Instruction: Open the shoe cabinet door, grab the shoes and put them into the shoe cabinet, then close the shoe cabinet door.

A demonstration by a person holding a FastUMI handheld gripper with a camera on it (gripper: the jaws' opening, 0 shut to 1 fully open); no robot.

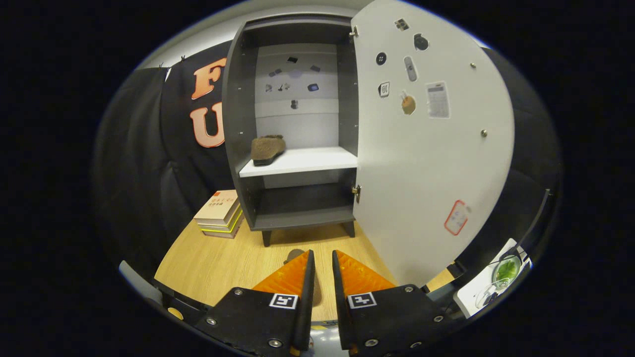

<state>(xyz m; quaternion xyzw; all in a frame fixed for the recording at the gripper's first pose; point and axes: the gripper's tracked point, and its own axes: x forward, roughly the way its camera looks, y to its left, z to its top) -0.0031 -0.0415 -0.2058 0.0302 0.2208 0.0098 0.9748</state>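
In the gripper view, a tall dark grey wooden shoe cabinet [297, 129] is seen standing at the far edge of a light wooden table [218, 258]. Its big white door [426, 163] is swung wide open to the right, with small stickers dotted over its inner side. One fuzzy brown shoe [267, 148] has been set on the white shelf [302, 161], near the shelf's left end. The space under the shelf looks bare.

A short stack of books [221, 213] is lying on the table just beside the cabinet's left foot. Just ahead of the fingertips, a small brown shape [293, 256] can be seen on the table. It may be the second shoe, but most of it is hidden by the left finger, so that cannot be told for sure.

The gripper [322, 258] is held low over the near part of the table. Its fingers are nearly closed, with only a thin gap between them, and nothing is held.

If the brown shape is the other shoe, the gap is likely too thin to go around it, so the shoe could be pushed away. The open door is just to the right of the fingers and could be bumped. The door should not be shut while a shoe is left outside.
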